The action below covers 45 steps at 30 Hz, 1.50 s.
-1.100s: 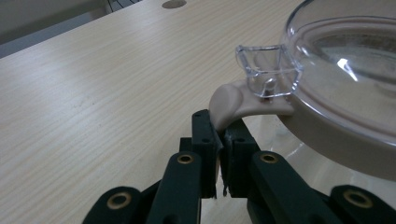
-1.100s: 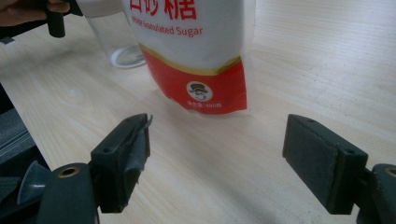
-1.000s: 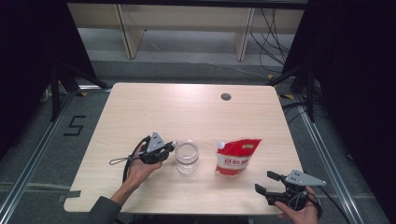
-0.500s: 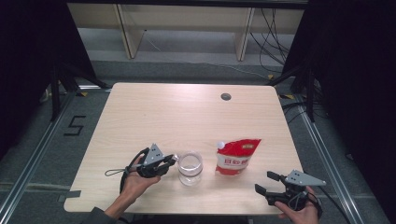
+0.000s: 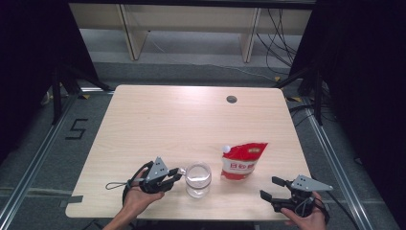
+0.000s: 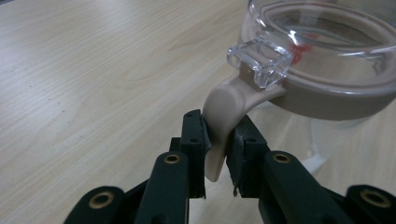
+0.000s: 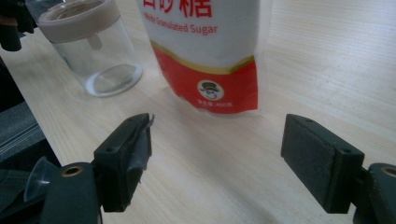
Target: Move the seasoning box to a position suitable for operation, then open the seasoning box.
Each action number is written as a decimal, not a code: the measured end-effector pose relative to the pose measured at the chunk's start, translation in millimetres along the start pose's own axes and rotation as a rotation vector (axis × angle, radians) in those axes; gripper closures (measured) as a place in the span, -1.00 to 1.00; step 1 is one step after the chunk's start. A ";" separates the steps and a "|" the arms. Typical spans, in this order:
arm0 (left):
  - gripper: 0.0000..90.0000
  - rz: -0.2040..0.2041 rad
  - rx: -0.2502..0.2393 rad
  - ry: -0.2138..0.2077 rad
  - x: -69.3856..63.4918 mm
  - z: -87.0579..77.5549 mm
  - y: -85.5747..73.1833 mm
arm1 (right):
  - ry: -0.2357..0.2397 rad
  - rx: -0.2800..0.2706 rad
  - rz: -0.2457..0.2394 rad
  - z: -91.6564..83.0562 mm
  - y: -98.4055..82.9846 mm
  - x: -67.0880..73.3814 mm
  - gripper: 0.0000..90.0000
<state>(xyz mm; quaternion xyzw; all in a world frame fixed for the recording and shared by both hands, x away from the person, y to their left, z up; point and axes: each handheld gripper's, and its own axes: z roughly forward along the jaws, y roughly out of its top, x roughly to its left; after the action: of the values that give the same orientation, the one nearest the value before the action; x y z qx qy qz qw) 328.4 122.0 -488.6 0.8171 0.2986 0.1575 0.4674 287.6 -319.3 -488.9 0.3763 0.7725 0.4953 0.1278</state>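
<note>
High view: my left gripper (image 5: 175,173) sits at the near left of the table (image 5: 191,120), jaw tips against the left side of the clear jar (image 5: 197,179). Sugar pouch (image 5: 242,160) stands just right of the jar. My right gripper (image 5: 270,188) rests at the near right corner, jaws spread, gripping nothing.

Left gripper view: jaws have just been opening, the jar's beige lid tab (image 6: 223,119) is between the pads (image 6: 198,140), both pads touching it. Clear latch (image 6: 259,60) just above the tab.

Right gripper view: jaws wide apart over bare table, pouch (image 7: 208,51) ahead, jar (image 7: 88,44) to its left.
</note>
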 end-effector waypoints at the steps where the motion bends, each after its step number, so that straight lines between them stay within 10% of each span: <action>1: 0.70 0.019 0.006 -0.002 -0.8 -0.8 0.2 | 0.000 0.003 -0.013 0.4 0.1 0.3 -0.43; 14: 0.43 -0.036 -0.014 -0.046 -4.0 -8.5 -0.2 | 0.015 0.004 -0.053 3.1 1.5 4.4 -0.40; 22: 0.10 -0.008 -0.012 -0.042 -7.4 -20.3 2.8 | 0.018 0.016 -0.056 3.0 1.8 4.7 -0.40; 24: 0.06 -0.016 -0.016 -0.046 -7.0 -23.0 3.7 | 0.026 0.042 0.007 1.9 1.5 9.4 -0.40; 31: -0.10 0.004 -0.014 -0.055 -2.7 -36.4 13.5 | 0.022 0.020 -0.038 4.5 1.5 5.5 -0.40; 39: -0.02 -0.038 -0.040 -0.069 0.5 -46.3 22.2 | 0.024 0.026 -0.040 5.0 1.4 5.8 -0.40; 45: 0.39 -0.011 -0.065 -0.083 -3.4 -51.3 26.7 | 0.025 0.025 -0.051 6.3 1.3 6.3 -0.39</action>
<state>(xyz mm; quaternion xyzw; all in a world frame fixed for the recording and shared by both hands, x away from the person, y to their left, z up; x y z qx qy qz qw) 307.4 144.0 -439.3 0.8056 0.2780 0.1304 0.5067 287.4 -310.3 -489.7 0.3518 0.7896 0.4867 0.1257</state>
